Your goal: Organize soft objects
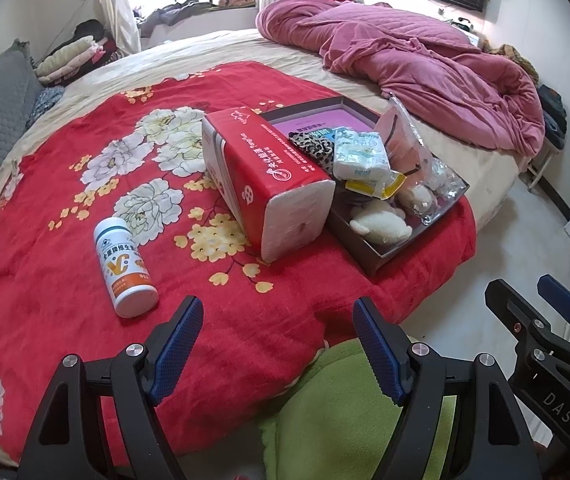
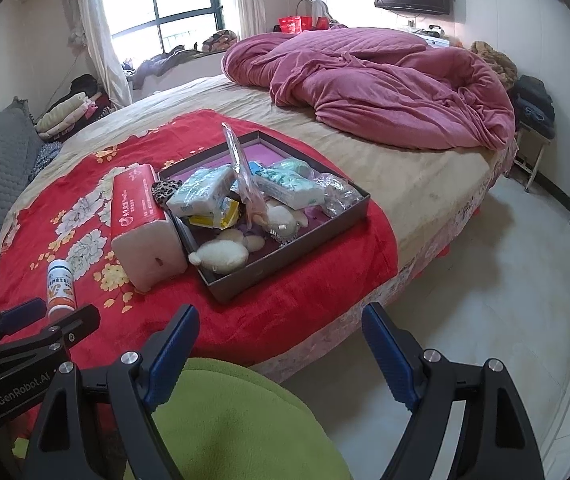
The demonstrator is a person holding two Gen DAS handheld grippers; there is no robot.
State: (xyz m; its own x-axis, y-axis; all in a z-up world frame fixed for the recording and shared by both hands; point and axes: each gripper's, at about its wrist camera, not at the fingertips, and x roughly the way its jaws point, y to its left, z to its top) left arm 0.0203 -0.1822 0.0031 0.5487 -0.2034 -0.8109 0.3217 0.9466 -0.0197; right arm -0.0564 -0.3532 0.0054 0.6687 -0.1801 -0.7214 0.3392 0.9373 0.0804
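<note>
Clearly the red tissue pack (image 1: 269, 184) lies on the floral blanket (image 1: 65, 240), leaning on the box (image 2: 285, 256) (soft, light); grip its midsection. Left gripper (image 1: 277, 344) and right gripper (image 2: 281, 352) gape, empty.

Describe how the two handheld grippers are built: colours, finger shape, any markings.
Both are matte black frames with silver round bolts. The left gripper and right gripper each carry two blue, finely textured finger pads with a toothed edge. Seen from the side, the left gripper body reads "GenRobot.AI"; the right reads "DAS". No cables or sleeves show.
</note>
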